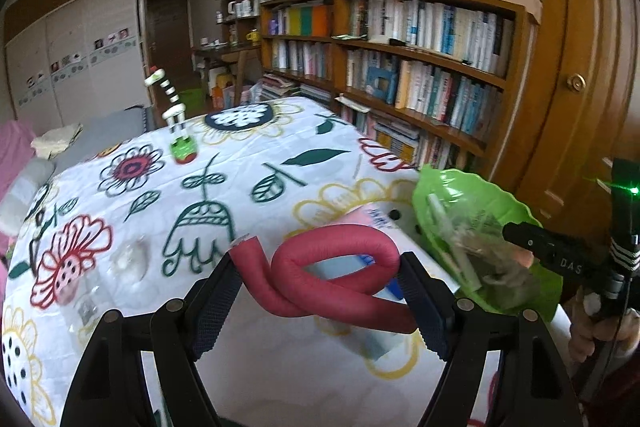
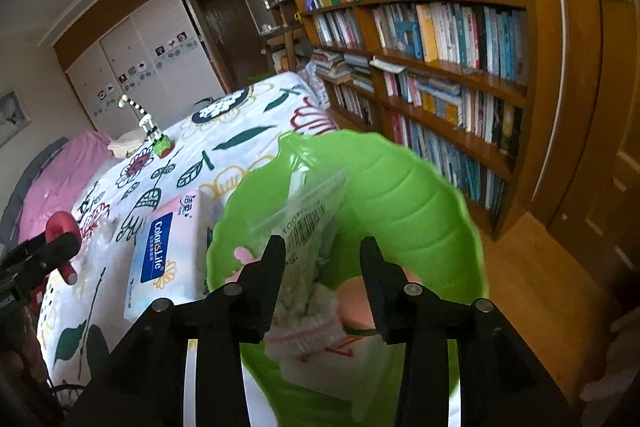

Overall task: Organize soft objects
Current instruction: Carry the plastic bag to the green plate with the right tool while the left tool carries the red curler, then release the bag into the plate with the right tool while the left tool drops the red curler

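Between the left tool's pads sat the looped red foam tube, gripped above the floral bedspread. The right tool hung open over the green basin holding a clear bag; a tissue pack lay beside it.

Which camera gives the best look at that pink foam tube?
The left wrist view: the pink foam tube fills the middle, looped and held between the left gripper fingers. The right wrist view shows only its end at the left edge.

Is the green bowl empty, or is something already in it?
Not empty. The green bowl holds a clear plastic bag with a barcode label and a white knitted item with pink trim.
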Available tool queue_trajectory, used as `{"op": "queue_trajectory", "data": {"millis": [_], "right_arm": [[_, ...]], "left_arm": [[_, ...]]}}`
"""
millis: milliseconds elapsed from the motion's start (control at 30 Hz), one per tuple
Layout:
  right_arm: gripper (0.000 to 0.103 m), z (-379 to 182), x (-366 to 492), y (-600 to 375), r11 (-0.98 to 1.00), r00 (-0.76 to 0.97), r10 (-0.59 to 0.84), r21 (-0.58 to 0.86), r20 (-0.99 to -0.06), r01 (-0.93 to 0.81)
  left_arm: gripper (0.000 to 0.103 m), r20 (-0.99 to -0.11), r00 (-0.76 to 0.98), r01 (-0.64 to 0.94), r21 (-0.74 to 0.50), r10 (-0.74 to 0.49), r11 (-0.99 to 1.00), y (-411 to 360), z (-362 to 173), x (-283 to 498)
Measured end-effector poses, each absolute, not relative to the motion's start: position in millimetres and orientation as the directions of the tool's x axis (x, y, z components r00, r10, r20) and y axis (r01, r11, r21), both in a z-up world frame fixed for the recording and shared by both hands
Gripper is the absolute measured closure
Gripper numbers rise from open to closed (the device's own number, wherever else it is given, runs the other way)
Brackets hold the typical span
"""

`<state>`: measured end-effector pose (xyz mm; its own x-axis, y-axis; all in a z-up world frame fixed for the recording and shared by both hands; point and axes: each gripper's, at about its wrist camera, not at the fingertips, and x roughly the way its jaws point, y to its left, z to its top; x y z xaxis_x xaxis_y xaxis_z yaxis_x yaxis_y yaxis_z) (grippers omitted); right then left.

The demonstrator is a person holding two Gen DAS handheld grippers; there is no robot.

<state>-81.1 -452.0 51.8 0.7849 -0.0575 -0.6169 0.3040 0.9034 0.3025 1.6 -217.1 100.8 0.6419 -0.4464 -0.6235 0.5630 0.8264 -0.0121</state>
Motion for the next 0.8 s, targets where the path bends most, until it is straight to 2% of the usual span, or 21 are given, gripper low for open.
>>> {"op": "queue_trajectory", "data": {"millis": [267,800], "right_arm": [[0.063,58,-101,-469,0.894,0.809,-0.105,0.302,-0.578,0.332],[0.063,56,-111,-503,0.851,0.810,-0.145,0.346,-0.568,0.395]], "left_arm": [[0.021,-0.631,0.594,0.650,0.011,-0.500,0.760,-263,103,-4],[0.021,-0.684,0.448,0.795,0.009,-0.576,0.607,-345,89,-15]]}}
